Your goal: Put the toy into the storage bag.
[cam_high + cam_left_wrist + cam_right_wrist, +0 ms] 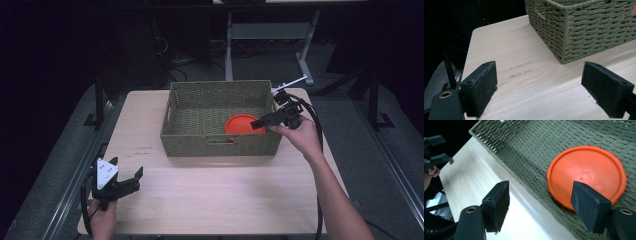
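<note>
An orange round disc lies flat on the floor of the green woven basket, near its front right corner. My right gripper hangs over the basket's right end, jaws open, nothing between them. In the right gripper view one jaw stands over the disc and the other over the basket's front wall, with the right gripper empty. My left gripper rests low at the table's front left, open and empty. In its own view the left gripper faces a corner of the basket.
The basket stands at the back middle of the light wooden table. Bare tabletop lies between the left gripper and the basket. Beyond the table a grey metal stand rises from a dark floor. The left hand appears far off.
</note>
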